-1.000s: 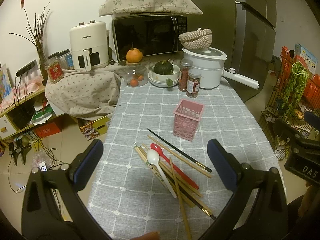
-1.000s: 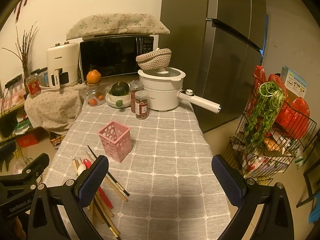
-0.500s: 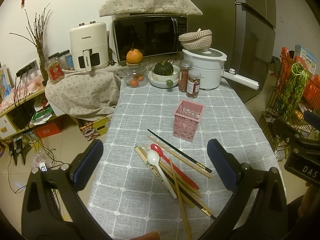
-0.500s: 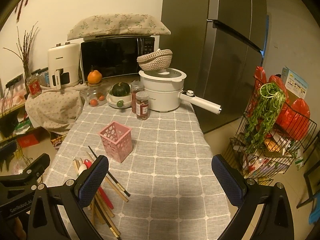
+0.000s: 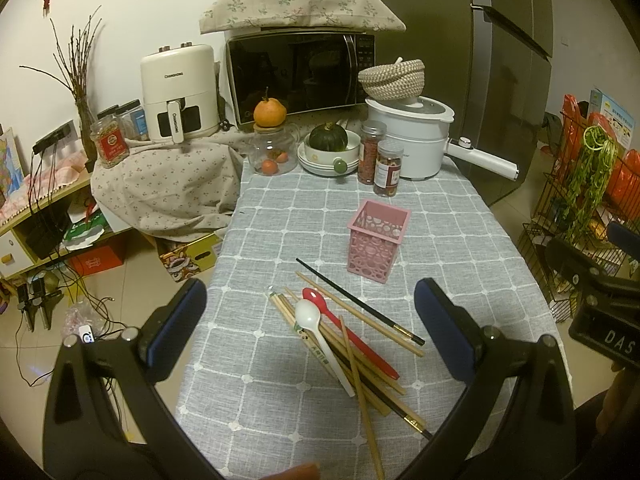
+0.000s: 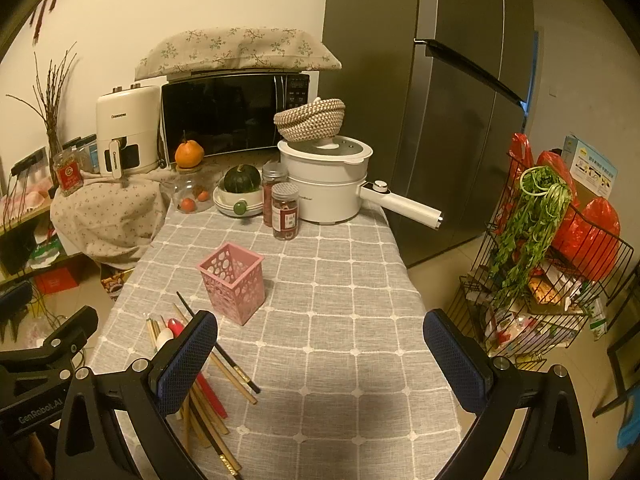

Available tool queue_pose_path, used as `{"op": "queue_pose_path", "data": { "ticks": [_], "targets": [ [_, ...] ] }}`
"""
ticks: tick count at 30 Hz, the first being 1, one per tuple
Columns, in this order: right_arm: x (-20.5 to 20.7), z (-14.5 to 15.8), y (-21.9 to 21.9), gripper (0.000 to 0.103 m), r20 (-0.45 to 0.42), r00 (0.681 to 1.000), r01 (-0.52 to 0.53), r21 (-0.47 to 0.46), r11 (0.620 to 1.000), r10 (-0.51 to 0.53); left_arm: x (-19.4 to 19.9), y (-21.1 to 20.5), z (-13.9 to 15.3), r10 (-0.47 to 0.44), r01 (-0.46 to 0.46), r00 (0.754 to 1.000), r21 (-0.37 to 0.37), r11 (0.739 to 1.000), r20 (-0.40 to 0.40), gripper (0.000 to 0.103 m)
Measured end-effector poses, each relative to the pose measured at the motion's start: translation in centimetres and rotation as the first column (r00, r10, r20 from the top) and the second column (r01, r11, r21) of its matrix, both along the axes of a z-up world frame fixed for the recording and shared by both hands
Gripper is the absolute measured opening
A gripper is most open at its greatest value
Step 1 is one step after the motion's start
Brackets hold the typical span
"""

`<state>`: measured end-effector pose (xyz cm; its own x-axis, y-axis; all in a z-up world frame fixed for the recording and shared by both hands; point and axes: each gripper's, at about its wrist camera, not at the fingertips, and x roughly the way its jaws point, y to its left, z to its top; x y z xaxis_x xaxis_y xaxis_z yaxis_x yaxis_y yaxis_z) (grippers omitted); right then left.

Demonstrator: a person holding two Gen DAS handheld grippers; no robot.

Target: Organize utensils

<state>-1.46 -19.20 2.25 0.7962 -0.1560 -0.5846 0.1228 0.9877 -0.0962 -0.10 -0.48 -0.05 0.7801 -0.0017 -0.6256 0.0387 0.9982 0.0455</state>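
A pile of utensils lies on the grey checked tablecloth (image 5: 280,220): a white spoon (image 5: 316,334), a red spoon (image 5: 348,334), wooden chopsticks (image 5: 362,392) and a black chopstick (image 5: 356,300). An empty pink holder (image 5: 378,246) stands upright just beyond them. My left gripper (image 5: 310,330) is open and empty, hovering above the pile. My right gripper (image 6: 320,356) is open and empty, above bare cloth to the right of the pile; its left finger (image 6: 184,360) hides part of the utensils (image 6: 216,392). The pink holder (image 6: 234,282) stands ahead of it.
At the table's far end stand a white pot (image 5: 412,140), two spice jars (image 5: 380,160), a bowl with a green squash (image 5: 328,146) and a glass jar (image 5: 274,152). A microwave (image 5: 300,72) and fridge (image 6: 440,100) are behind. A wire rack (image 6: 552,264) stands right of the table.
The right gripper's view has shifted slightly, as if it rose or tilted a little. The left gripper and the utensils have not moved.
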Motion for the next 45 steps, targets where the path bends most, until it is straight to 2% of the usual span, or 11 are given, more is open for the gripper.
{"op": "queue_pose_path", "data": {
  "ticks": [42, 45],
  "targets": [
    [-0.06, -0.15, -0.01, 0.103, -0.006, 1.000, -0.001, 0.002, 1.000, 0.001, 0.16, 0.23, -0.49, 0.003, -0.003, 1.000, -0.005, 1.000, -0.013, 0.103],
    [0.29, -0.24, -0.03, 0.103, -0.025, 1.000, -0.005, -0.004, 1.000, 0.005, 0.52, 0.48, -0.74, -0.022, 0.022, 1.000, -0.019, 1.000, -0.003, 0.103]
  ]
}}
